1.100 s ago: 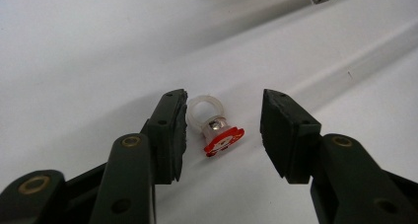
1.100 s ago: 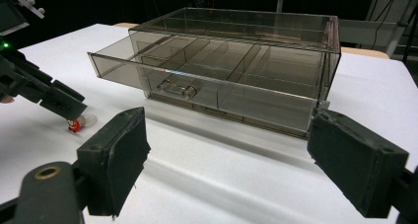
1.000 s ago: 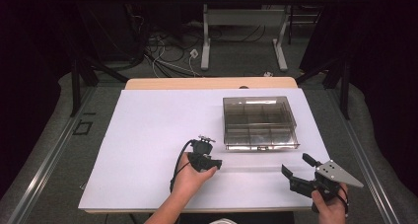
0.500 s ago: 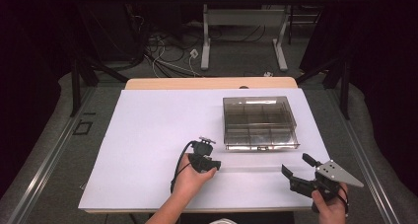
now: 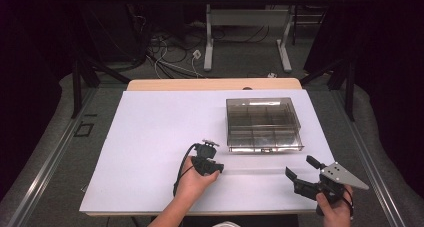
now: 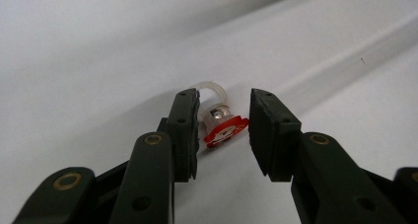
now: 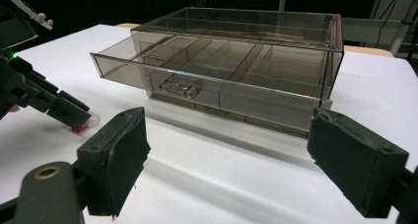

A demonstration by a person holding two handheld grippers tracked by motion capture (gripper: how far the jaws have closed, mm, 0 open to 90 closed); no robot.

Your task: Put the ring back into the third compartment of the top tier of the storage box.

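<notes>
Down at the near edge of the white table [image 5: 150, 137], the right gripper [image 5: 302, 173] is held low in the person's right hand [image 5: 334, 207], jaws spread wide and nothing between them; in the right gripper view the two black pads [image 7: 116, 160] are seen far apart, framing the box beyond. A little farther in, the left gripper [image 6: 223, 130] is set down at the table surface, jaws partly open and straddling a small red-and-white charm [image 6: 223, 130] with a clear plastic ring on top. The charm is seen lying flat on the table between the pads, closer to the pad at the left of that view and apparently touching it, with a clear gap to the other pad. Its long axis runs away from the gripper, ring end farthest. No grip is judged to be made yet; a closing of the jaws looks to be what the coming move turns on, and the left hand [image 5: 192, 179] is plainly the nearer one. Beyond, just to the right of the left gripper, a smoky transparent drawer box [image 5: 263, 124] is found with its drawer [image 7: 162, 71] pulled partly out toward the person, dividers visible, compartments looking empty. Open table is left between charm and drawer front; the far table edge lies well beyond.
</notes>
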